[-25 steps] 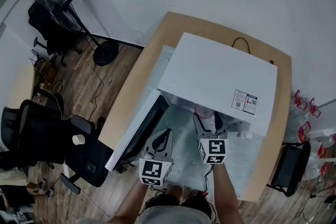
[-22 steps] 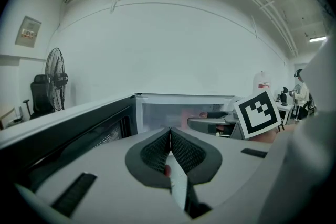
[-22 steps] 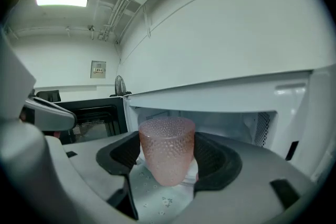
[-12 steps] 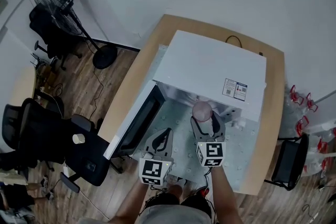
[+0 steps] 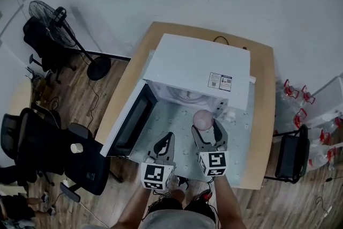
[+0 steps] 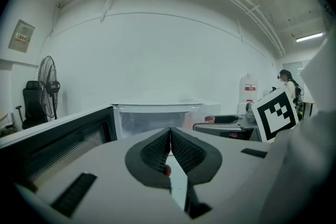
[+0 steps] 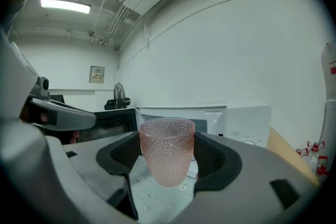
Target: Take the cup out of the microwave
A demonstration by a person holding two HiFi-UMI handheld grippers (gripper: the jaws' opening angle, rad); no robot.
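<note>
Just outside the open microwave (image 5: 198, 64), at its 6 o'clock, the right gripper (image 5: 204, 126) clamps the pink dimpled cup (image 5: 203, 119). The left gripper (image 5: 165, 142) hangs pinched shut on nothing. The removal looks all but done, and the next move calls for setting the cup down.

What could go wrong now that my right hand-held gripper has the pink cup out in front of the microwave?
1. The cup tapers toward its base and is held only by the right hand-held gripper, so it might slip or tip on a quick move.
2. The microwave door stands open beside the shut left hand-held gripper; a sideways swing could knock it.
</note>
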